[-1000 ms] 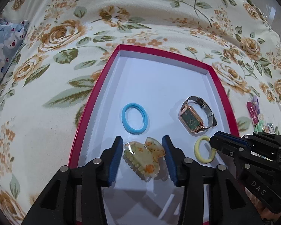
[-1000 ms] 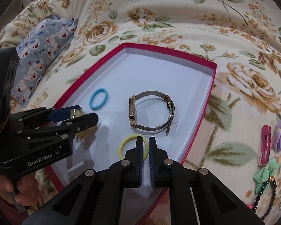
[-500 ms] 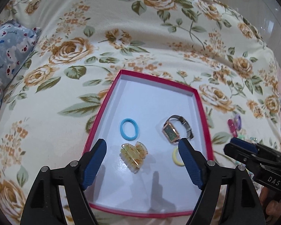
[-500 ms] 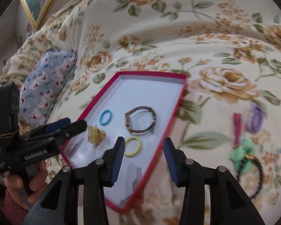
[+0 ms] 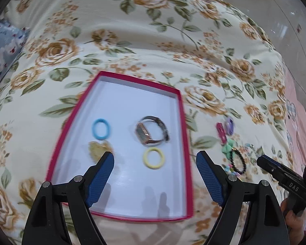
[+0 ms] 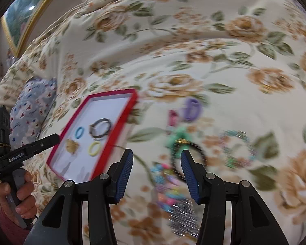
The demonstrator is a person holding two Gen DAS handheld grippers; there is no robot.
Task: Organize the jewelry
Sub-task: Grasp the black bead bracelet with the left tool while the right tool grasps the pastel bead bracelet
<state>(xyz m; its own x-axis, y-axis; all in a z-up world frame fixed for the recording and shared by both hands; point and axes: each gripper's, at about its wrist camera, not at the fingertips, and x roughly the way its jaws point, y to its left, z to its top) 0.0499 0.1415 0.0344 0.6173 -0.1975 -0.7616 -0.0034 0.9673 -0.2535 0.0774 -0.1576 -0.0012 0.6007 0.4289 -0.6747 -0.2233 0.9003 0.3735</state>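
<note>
Your right gripper (image 6: pixel 156 171) is wide open and empty, nearest the loose pile – the black beaded bracelet (image 6: pixel 190 155), probably, lies just ahead, between its fingers, right of the red tray (image 6: pixel 120 122).

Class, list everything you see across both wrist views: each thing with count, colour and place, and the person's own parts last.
Shallow box: one, red rim, white floor, on floral bedspread.
Hair ties: blue, yellow, in box.
Wristwatch: one, rose-gold, dark band, in box.
Claw clip: one, amber, in box.
Snap clips: pink, purple, outside box.
Green bow tie, black beaded bracelet: outside box.
Patterned pillow: blue.
Framed picture: gold frame.
Left gripper, right gripper: open, empty.
</note>
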